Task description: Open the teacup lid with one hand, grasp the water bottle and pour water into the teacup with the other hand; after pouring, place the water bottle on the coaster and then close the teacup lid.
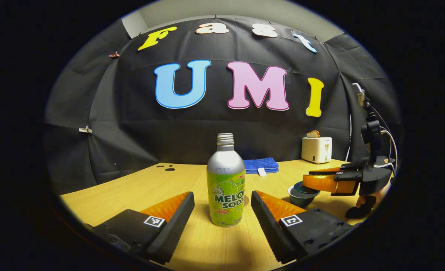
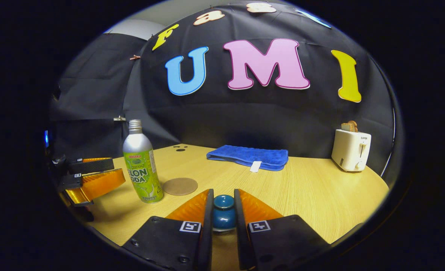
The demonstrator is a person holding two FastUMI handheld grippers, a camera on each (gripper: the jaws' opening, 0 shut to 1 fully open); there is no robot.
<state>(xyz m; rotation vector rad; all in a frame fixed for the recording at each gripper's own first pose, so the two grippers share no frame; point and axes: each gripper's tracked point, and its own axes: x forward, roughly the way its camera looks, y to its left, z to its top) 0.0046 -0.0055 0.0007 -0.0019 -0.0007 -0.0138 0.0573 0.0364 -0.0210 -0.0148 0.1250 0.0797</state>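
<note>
Standing upright straight ahead of the left gripper (image 1: 222, 210), the melon soda bottle (image 1: 225, 184) is seen between its wide-apart fingers, not yet touched. The right gripper (image 2: 223, 210) is clamped on the blue teacup lid knob (image 2: 223, 215). The round coaster (image 2: 180, 186) lies just right of the bottle, on the wooden table (image 2: 320, 195).
</note>
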